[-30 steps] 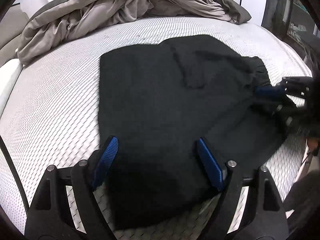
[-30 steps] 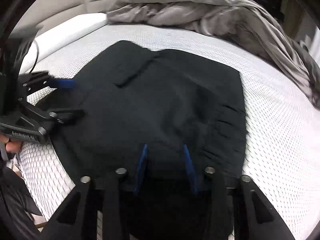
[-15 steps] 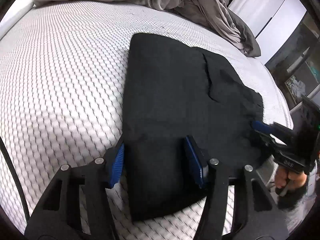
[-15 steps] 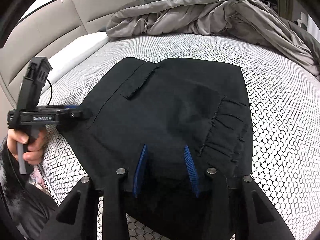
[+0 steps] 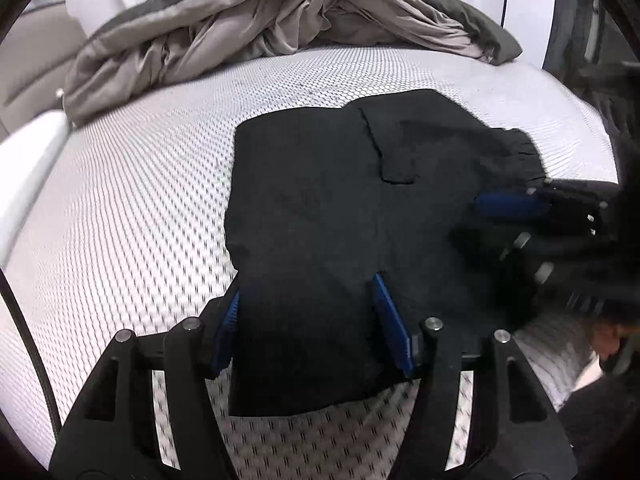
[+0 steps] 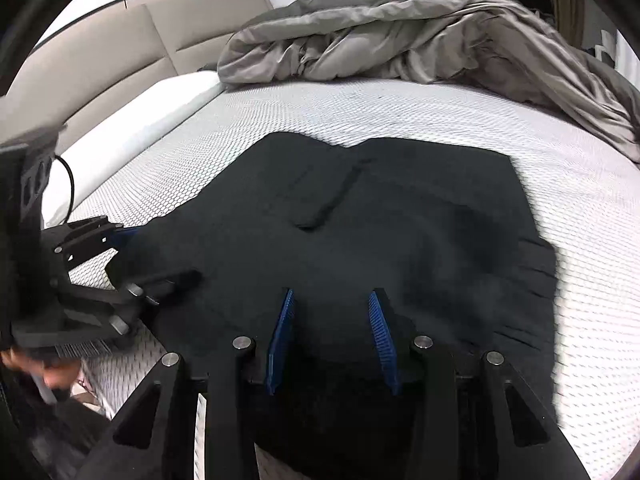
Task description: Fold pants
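Left wrist view: the black pants [image 5: 352,216] lie folded into a rough rectangle on the white honeycomb-textured mattress [image 5: 132,216], with a pocket flap showing near their far middle and the gathered waistband at the right edge. The left gripper [image 5: 310,320] hangs over the near left corner of the pants with its blue pads standing apart; its jaws have just been opening a little, the dark cloth lies between them, and the pads do not seem to press on it, though the left pad sits right at the cloth's edge. At the right of this view the right gripper [image 5: 496,220] reaches in over the waistband side, one blue pad visible, the rest blurred. A rumpled grey-brown duvet [image 5: 256,28] is heaped along the far side of the mattress.

Right wrist view: the pants [image 6: 400,232] spread across the middle of the picture, the pleated waistband at the right and near side. The right gripper [image 6: 332,336] is over the near edge of the cloth, its blue pads apart with the fabric lying between and beneath them; whether the pads pinch it cannot be made out, since the black cloth merges with the black gripper body. The left gripper [image 6: 132,256] comes in at the left, at the pants' edge, blurred, with part of a hand [image 6: 44,372] below it. Behind, a beige padded headboard [image 6: 120,64] and a white pillow [image 6: 136,128] stand beside the duvet [image 6: 400,36].
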